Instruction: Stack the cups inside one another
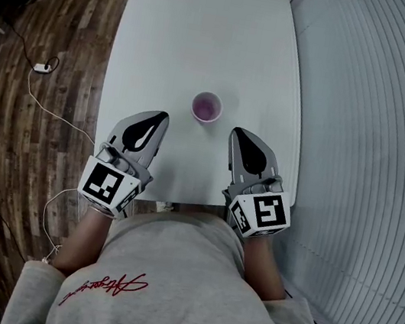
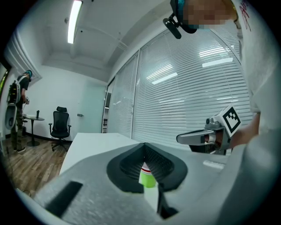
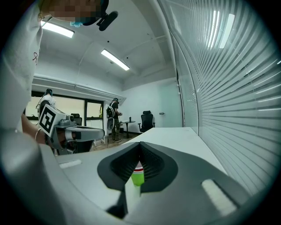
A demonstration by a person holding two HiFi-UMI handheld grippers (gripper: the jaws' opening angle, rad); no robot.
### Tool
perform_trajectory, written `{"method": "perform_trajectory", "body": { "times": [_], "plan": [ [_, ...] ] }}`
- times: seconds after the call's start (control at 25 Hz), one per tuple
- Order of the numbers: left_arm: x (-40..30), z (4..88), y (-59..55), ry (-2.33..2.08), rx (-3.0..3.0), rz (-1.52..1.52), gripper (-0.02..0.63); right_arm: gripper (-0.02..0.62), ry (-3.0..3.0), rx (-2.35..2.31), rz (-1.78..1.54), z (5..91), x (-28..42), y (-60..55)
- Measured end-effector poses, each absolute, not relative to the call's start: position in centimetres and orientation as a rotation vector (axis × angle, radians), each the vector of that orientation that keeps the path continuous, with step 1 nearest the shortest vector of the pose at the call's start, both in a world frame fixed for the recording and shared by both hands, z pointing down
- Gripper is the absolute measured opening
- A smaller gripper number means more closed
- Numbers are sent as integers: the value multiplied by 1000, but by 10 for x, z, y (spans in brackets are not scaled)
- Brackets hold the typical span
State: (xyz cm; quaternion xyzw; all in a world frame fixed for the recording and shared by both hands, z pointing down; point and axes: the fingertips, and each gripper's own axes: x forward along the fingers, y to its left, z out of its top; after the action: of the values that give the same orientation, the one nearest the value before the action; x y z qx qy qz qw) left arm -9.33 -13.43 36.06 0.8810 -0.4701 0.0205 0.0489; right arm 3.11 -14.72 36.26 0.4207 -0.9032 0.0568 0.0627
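One stack of cups (image 1: 206, 107) stands upright on the white table (image 1: 202, 33), its inside purple from above. Through the jaw gaps it shows a green side with a red and white rim (image 2: 148, 178) (image 3: 138, 176). My left gripper (image 1: 162, 116) rests at the table's near edge, left of the cups and apart from them, shut with nothing in it. My right gripper (image 1: 236, 131) rests on the other side of the cups, likewise shut and holding nothing. Each gripper view shows its own shut jaws (image 2: 144, 147) (image 3: 140, 147) and the other gripper (image 2: 193, 138) (image 3: 83, 131).
The table is long and narrow. A wall of white blinds (image 1: 375, 149) runs along its right side. Wooden floor with cables (image 1: 38, 101) lies to the left. An office chair (image 2: 59, 123) and a standing person (image 3: 113, 114) are far off at the back.
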Motion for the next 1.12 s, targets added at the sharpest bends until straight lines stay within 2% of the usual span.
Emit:
{"method": "perform_trajectory", "body": {
  "times": [1.12],
  "plan": [
    [-94, 375, -142, -1413, 2699, 64, -6, -2, -2717, 1286, 103, 372, 33, -153]
  ]
}}
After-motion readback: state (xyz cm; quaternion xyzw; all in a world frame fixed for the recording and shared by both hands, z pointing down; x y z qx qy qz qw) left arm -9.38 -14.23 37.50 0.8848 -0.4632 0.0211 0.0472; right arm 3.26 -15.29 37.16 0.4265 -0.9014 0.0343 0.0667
